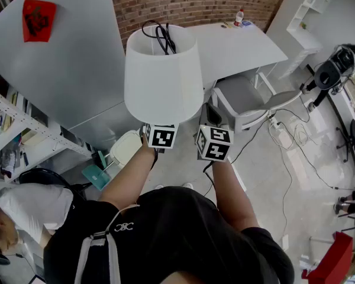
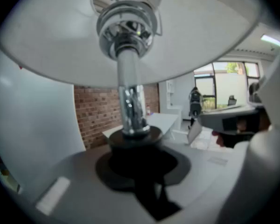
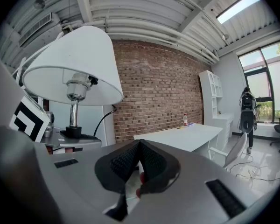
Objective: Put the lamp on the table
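Left gripper view: my left gripper [image 2: 136,153] has its black jaws clenched on the lamp [image 2: 130,101], low on the chrome stem. The stem rises straight up from the jaws to the socket. The white shade [image 2: 200,31] spreads overhead and fills the top of this view.

Head view: the lamp is held up in the air in front of me and stands upright. The shade hides the stem and my left jaws from above. A black cord [image 1: 163,37] is bundled into the open top of the shade. My right gripper [image 1: 213,143] is just beside the left one, on its right, apart from the lamp.

Right gripper view: my right jaws are pressed together at the tips, ribbed pads meeting, and nothing is between them. The lamp shows off to the left.

The white counter [image 1: 236,49] stands farther off and to the right, against the brick wall [image 1: 195,2]. The lamp is not resting on it. A small bottle [image 1: 239,18] stands at the counter's far edge by the wall. A grey chair [image 1: 248,96] sits at the counter's near side, to the right of my grippers.
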### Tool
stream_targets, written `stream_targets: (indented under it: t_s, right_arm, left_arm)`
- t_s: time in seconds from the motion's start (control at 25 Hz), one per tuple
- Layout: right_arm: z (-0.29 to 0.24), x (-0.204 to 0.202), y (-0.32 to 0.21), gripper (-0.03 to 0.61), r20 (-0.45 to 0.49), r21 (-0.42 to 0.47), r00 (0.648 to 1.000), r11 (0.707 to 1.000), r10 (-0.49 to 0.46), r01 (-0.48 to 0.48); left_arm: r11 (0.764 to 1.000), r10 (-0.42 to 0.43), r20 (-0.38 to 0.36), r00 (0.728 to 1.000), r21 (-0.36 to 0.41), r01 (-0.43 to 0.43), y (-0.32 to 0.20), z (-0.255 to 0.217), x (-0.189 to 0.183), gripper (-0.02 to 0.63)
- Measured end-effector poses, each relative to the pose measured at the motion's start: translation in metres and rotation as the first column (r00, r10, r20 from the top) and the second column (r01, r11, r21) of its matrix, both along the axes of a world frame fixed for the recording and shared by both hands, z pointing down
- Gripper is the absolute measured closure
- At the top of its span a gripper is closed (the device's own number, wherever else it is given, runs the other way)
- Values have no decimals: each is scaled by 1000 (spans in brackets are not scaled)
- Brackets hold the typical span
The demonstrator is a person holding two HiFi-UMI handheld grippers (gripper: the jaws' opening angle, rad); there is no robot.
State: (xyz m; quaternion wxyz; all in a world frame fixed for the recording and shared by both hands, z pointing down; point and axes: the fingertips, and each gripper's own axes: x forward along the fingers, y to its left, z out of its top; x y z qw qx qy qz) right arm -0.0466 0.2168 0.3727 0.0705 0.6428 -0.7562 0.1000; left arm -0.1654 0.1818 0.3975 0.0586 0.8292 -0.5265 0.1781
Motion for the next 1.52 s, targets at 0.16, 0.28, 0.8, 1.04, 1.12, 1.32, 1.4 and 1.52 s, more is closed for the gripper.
stream_targets:
  t_s: [0.16,0.28,0.8,1.04,1.12,1.32,1.4,1.52]
  right_arm:
    - [3,5,-5,588,7,-7,1000,1000,-2,2]
    - [3,9,-8,588,3,-5,1000,1000,-1,1]
    - [10,40,-20,588,23,-42,999,999,-22,23]
    - [9,61,-17,588,30,-36,998,998,-51,52]
    - [13,68,-15,588,33,-39,998,997,-61,63]
    - [27,86,-5,588,38,-67,997,995,-72,74]
    - [29,90,-4,588,45,-71,996,995,-73,76]
    - [33,94,-6,588,59,-72,996,994,-73,78]
  left_arm:
    - [1000,0,-18,1000,-8,0,0,3,7,535]
    - [1000,-3,6,1000,-3,3,-4,5,11,535]
    - [999,-43,17,999,-33,43,-12,9,35,534]
    - [996,-78,24,997,-31,79,-11,13,52,534]
    - [996,-80,22,997,-34,81,-9,15,61,534]
    - [996,-71,32,997,-44,73,2,22,82,534]
    - [997,-66,40,997,-45,68,1,23,87,534]
    - [997,-64,45,997,-50,66,-1,25,90,534]
